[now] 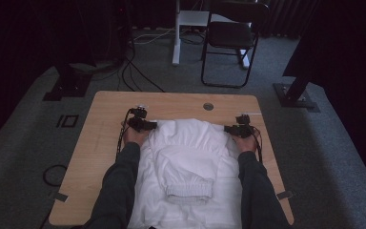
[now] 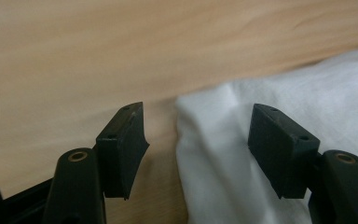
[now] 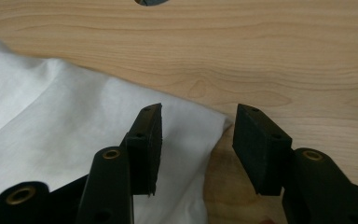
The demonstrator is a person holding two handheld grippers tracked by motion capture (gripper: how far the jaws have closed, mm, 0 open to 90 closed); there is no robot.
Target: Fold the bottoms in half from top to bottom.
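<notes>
Straddling the far left corner of the white garment (image 1: 188, 162), the left gripper (image 1: 148, 125) sits left of centre in the high view, jaws spread with the fold's edge between them, unpinched. At right of centre, the right gripper (image 1: 230, 129) mirrors it, jaws likewise apart over the opposite corner. Soft, creased and folded, the cloth lies mid-table (image 1: 105, 124), long axis toward the bottom edge, elastic hem on top.

No text, label, brand, number or sign can be read in any of the views. The white garment (image 1: 188, 162) carries no print or tag that can be made out, the wooden tabletop (image 1: 105, 129) is plain grain, and the black tongs bear no markings. The dark square outline on the floor (image 1: 68, 120) to the left of the tabletop holds no legible writing.
</notes>
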